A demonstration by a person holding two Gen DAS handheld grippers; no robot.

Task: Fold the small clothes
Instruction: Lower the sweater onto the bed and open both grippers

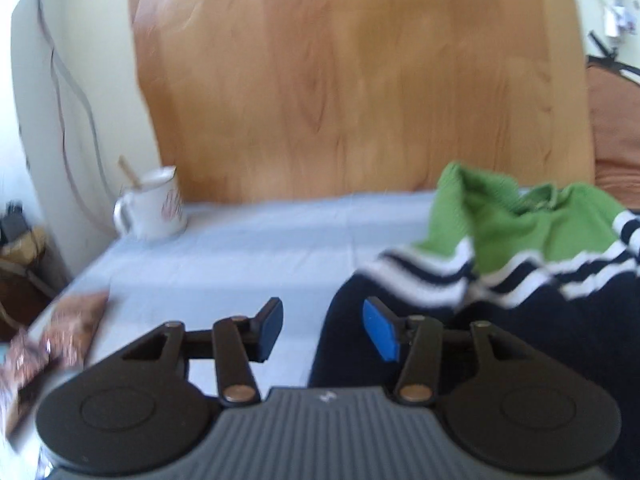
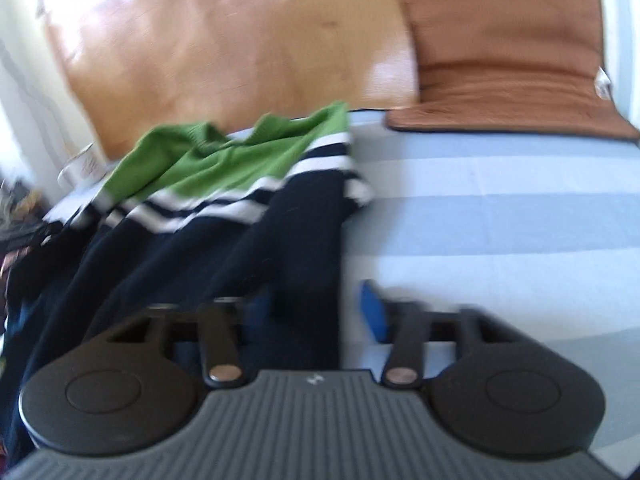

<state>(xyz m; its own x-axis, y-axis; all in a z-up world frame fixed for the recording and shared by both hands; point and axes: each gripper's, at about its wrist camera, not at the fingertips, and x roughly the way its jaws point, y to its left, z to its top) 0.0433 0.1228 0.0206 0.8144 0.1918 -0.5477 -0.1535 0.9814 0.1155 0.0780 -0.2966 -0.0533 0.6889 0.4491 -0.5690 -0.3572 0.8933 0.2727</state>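
- The left gripper (image 1: 323, 330) is low over the near left edge of the small garment (image 1: 520, 280). Its jaws stand apart and hold nothing: one blue pad lies over the navy cloth, the other over bare sheet.
- The right gripper (image 2: 316, 312) is low at the garment's (image 2: 224, 208) near right edge. Navy cloth lies between its fingers, but blur hides whether the pads press on it, so I cannot tell its grip.
- Both tools point forward and slightly down toward the bed.
- The garment lies rumpled on the pale blue striped sheet (image 1: 248, 248), navy hem nearest, white stripes next, green top farthest.
- To do this step well, I judge both hem corners should be pinched level before lifting, so the fold lands square.
- A white mug (image 1: 154, 208) stands far left on the sheet; keep the cloth clear of it.
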